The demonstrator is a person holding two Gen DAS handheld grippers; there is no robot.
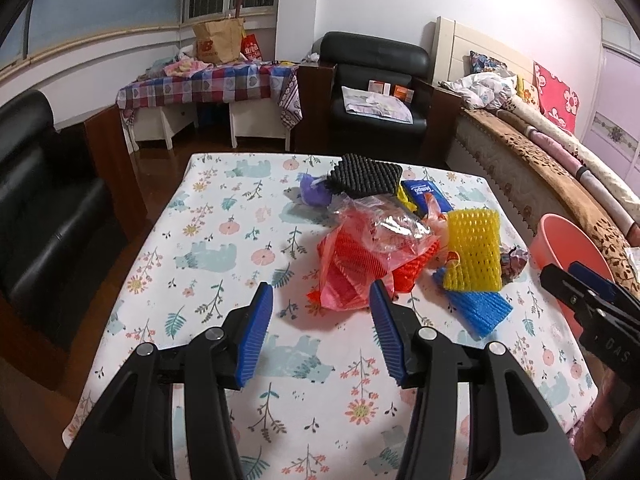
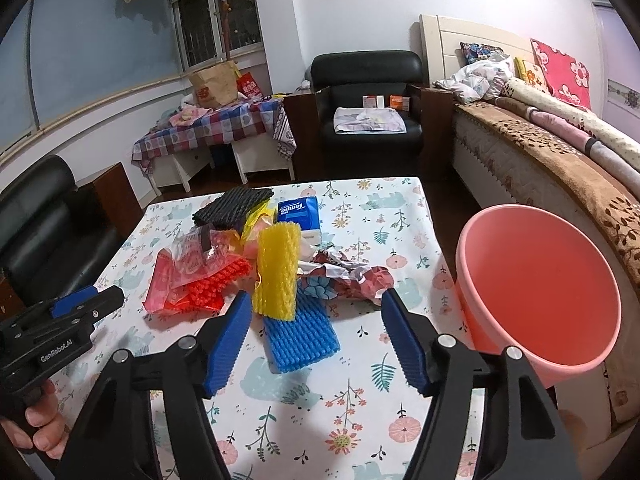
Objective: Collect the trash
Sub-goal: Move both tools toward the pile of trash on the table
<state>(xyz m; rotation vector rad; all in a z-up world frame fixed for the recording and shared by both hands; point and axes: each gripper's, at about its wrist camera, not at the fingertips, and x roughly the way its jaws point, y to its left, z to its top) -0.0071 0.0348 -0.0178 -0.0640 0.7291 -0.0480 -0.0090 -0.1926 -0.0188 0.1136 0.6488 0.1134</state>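
Left wrist view: the left gripper point(image 1: 322, 300) hangs low over the flowered table point(image 1: 208, 240) with its jaws spread wide and nothing between them. The red plastic bag point(image 1: 360, 264) with red foam netting inside lies dead ahead, just beyond the fingertips and a touch toward the right finger. Further right sit the yellow foam net point(image 1: 474, 250), standing on end, and the blue foam net point(image 1: 478, 310) lying flat beneath it. The black foam net point(image 1: 366, 178) and the tissue pack point(image 1: 424, 194) sit at the far end of the heap. The pink bucket point(image 1: 560, 248) shows only as a slice at the table's right edge.

Right wrist view: the right gripper point(image 2: 314, 312) is also wide apart, holding nothing. The blue net point(image 2: 300, 338) lies flat squarely between its fingers, long axis running away from the camera, with the yellow net point(image 2: 278, 274) upright on its far end. A crumpled wrapper point(image 2: 348, 276) sits just beyond the right finger. The bucket point(image 2: 520, 344) gapes close on the right, so I'd judge this hand nearer both the blue net and the drop. The left gripper point(image 2: 74, 304) reaches toward the red bag point(image 2: 184, 280).
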